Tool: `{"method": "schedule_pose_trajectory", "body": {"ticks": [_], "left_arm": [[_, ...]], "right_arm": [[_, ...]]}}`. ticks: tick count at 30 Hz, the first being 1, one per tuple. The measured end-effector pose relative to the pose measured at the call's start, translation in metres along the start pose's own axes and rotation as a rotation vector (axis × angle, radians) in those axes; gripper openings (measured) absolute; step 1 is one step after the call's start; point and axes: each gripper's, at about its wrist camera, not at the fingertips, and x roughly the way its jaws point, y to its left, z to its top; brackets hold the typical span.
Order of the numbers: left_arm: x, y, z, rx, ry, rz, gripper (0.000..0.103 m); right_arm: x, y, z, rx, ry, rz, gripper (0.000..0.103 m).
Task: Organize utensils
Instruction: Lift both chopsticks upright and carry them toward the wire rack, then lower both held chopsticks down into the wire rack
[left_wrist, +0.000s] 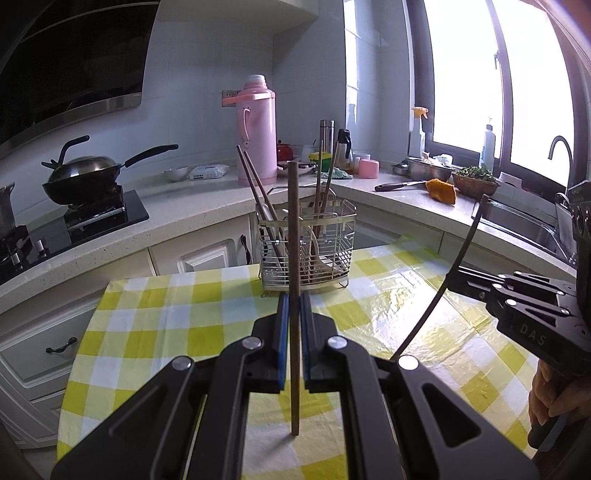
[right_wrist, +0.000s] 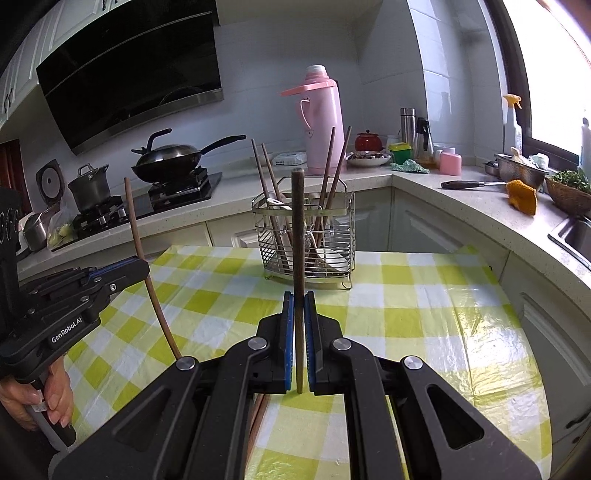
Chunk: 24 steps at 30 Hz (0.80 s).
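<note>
My left gripper (left_wrist: 294, 295) is shut on a light brown chopstick (left_wrist: 293, 221) that stands upright between its blue pads. My right gripper (right_wrist: 299, 293) is shut on a darker chopstick (right_wrist: 297, 229), also upright. Each gripper shows in the other's view: the right gripper (left_wrist: 454, 275) with its dark chopstick (left_wrist: 465, 243) at the right, the left gripper (right_wrist: 146, 267) with its brown chopstick (right_wrist: 135, 225) at the left. Both hover over the yellow checked table (left_wrist: 166, 325). Ahead stands a wire utensil basket (left_wrist: 343, 236) (right_wrist: 341, 236) holding several chopsticks and white spoons. More chopsticks (right_wrist: 258, 417) lie on the cloth under my right gripper.
A pink thermos (right_wrist: 323, 125) stands on the counter behind the basket. A wok (right_wrist: 170, 157) sits on the stove at the left. A knife (right_wrist: 469, 184), an orange cloth (right_wrist: 522, 197) and a sink (right_wrist: 576, 236) are along the right counter. A person's hand (right_wrist: 55, 398) grips each handle.
</note>
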Motion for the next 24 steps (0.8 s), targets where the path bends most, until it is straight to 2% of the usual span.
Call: {"method": "schedule_pose_trajectory", "body": {"ticks": [13, 24], "left_arm": [[0.006, 0.004, 0.012, -0.007, -0.073, 0.001, 0.006], [0.022, 0.006, 0.044, 0.021, -0.139, 0.002, 0.006]], "right_arm": [[-0.002, 0.004, 0.013, -0.023, -0.005, 0.005, 0.007], [0.003, -0.004, 0.06, -0.042, -0.017, -0.01, 0.007]]}}
